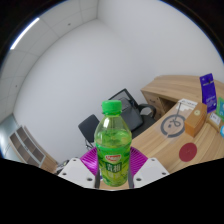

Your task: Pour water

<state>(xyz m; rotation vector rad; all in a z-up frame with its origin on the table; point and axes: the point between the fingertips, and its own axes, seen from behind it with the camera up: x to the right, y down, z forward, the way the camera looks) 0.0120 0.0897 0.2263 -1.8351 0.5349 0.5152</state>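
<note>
between your two fingers stood a green plastic bottle (114, 148), upright, with a green screw cap on top and a red-and-white label around its lower body. your hand-held gripper (114, 180) was clamped on it: the purple pads (93, 161) showed at either side of the bottle's lower half and pressed against it, with no gap to be seen on either side. the bottle's base was hidden between the fingers, so you could not tell whether it rested on anything; it seemed raised above the desk level behind it.

beyond the bottle, to its right, ran a light wooden desk (165, 140). on its bare top, near the bottle, lay a small dark red round thing (188, 151), flat against the wood. further back on the desk stood a white box (182, 115) with a dark looped mark on its face, and just beside that an orange-brown carton (196, 118). a blue carton (208, 90) stood at the far end, taller than the others, well apart from the bottle.

behind the bottle, between it and the desk's far part, was a black office chair (100, 123), and near it a dark monitor-like panel (123, 98). a plain white wall (110, 50) closed the room behind all of this.
</note>
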